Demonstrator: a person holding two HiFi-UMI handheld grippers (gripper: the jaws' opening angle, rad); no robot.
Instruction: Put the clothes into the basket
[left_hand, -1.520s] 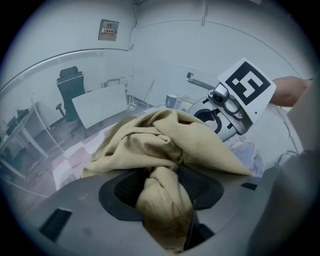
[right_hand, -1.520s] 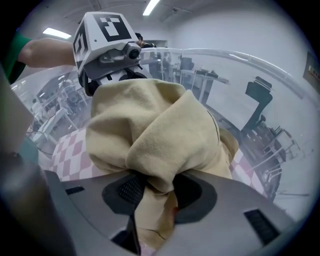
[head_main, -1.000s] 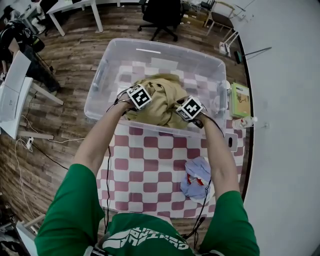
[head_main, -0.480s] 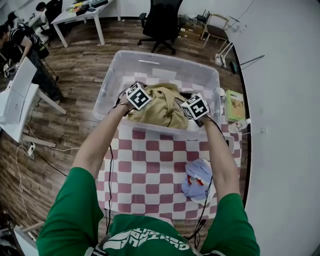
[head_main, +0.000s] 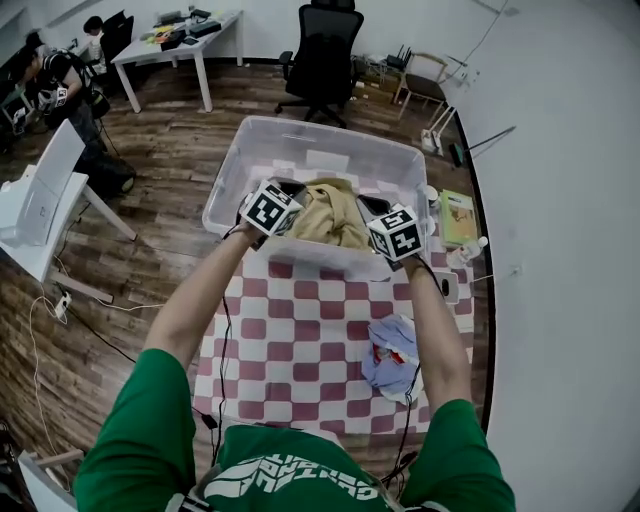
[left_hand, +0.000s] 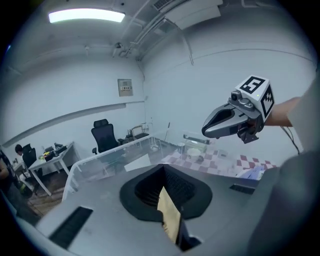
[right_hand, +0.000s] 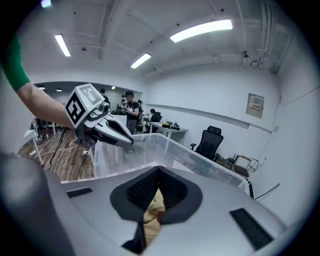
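Note:
A tan garment (head_main: 330, 214) hangs over the clear plastic basket (head_main: 236, 172) on the checkered table. My left gripper (head_main: 292, 191) holds its left side and my right gripper (head_main: 373, 207) its right side, both raised above the basket's near rim. Both pairs of jaws have just closed further. The left gripper view shows a strip of tan cloth (left_hand: 169, 216) pinched in the left gripper (left_hand: 167, 207), with the right gripper (left_hand: 206, 132) hovering beyond. In the right gripper view, tan cloth (right_hand: 153, 212) is pinched the same way in the right gripper (right_hand: 152, 202), with the left gripper (right_hand: 131, 142) alongside.
A crumpled blue garment (head_main: 392, 352) lies on the checkered cloth (head_main: 300, 340) near my right elbow. A green book (head_main: 457, 217) and a bottle (head_main: 468, 251) sit right of the basket. A white wall runs along the right; an office chair (head_main: 325, 60) and desks stand beyond.
Both grippers have risen from inside the basket to above its near rim, pulling the tan garment up with them. The blue garment has not moved.

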